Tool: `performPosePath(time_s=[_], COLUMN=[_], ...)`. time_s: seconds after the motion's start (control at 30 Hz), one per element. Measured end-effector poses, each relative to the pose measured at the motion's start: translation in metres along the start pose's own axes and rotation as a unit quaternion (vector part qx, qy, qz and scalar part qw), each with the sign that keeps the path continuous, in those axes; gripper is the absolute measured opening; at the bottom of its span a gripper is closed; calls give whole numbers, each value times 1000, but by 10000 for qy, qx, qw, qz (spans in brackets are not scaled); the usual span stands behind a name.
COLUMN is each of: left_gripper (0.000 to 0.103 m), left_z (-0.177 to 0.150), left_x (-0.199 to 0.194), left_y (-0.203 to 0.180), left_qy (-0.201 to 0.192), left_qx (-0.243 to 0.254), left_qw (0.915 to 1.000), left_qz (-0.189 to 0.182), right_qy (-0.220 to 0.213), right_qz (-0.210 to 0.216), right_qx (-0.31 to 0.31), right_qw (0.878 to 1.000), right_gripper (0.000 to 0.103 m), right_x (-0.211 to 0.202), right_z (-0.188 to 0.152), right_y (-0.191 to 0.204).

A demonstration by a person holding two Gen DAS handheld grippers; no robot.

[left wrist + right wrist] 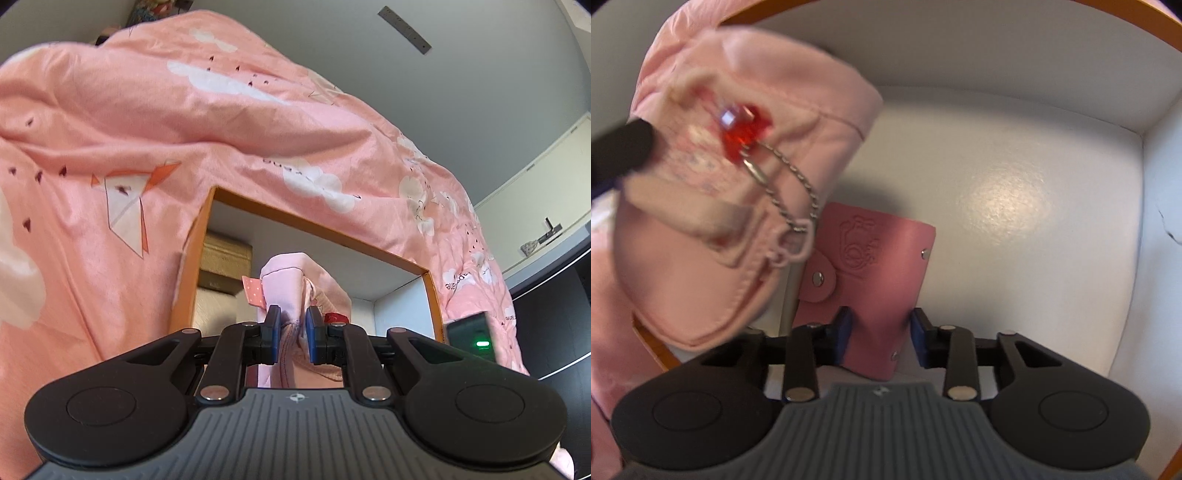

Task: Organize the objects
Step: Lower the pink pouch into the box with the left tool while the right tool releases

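A pale pink fabric pouch with a red bead charm on a ball chain hangs over the orange-rimmed white box, pinched in the clenched left gripper. Below, a pink snap-button card wallet sits between the right gripper's parted pads, the left pad against it. A pink fox-print quilt surrounds the box.

Upside-down dark letters on the pink blanket, at about one and three o'clock, too small to read. Pressed-in cartoon sign, no words, on the pink card holder.
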State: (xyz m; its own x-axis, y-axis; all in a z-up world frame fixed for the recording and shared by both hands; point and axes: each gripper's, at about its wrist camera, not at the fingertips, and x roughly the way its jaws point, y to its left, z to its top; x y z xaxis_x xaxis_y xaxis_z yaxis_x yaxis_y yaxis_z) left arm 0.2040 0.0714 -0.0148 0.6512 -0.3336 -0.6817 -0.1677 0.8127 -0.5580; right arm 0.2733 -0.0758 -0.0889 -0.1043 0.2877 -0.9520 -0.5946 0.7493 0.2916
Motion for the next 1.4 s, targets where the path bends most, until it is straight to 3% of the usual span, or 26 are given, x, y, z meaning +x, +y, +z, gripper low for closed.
performPosePath(time_s=[0.1, 0.2, 0.37, 0.5, 0.67, 0.73, 1.0, 1.4], left_gripper=[16, 16, 16, 16, 18, 19, 25, 24], left_z=[-8, -22, -38, -44, -48, -49, -55, -60], left_x=[6, 17, 32, 36, 41, 45, 42, 52], left_y=[1, 1, 1, -1, -6, -10, -26, -29], left_qy=[72, 206, 334, 397, 677, 786, 738, 856], left_qx=[-142, -320, -496, -352, -63, 159, 928, 1386], left_qw=[9999, 9992, 9975, 9969, 9943, 9927, 9854, 9774], left_qz=[6, 141, 370, 586, 818, 901, 1223, 1345], right_qy=[-361, -823, -1279, -1142, -1031, -991, -944, -819], right_qz=[-223, -447, 73, 702, 756, 862, 746, 655], right_qx=[-51, 292, 1134, 1509, 1586, 1624, 1462, 1300], right_qw=[9991, 9952, 9853, 9794, 9790, 9780, 9819, 9860], right_gripper=[35, 35, 35, 43, 43, 37, 29, 28], right_x=[-24, -45, -64, -60, -46, -43, -47, -31], right_z=[-9, -19, -20, -15, -18, -22, -28, -22], right_y=[-7, -23, -47, -35, -28, -35, -29, -19])
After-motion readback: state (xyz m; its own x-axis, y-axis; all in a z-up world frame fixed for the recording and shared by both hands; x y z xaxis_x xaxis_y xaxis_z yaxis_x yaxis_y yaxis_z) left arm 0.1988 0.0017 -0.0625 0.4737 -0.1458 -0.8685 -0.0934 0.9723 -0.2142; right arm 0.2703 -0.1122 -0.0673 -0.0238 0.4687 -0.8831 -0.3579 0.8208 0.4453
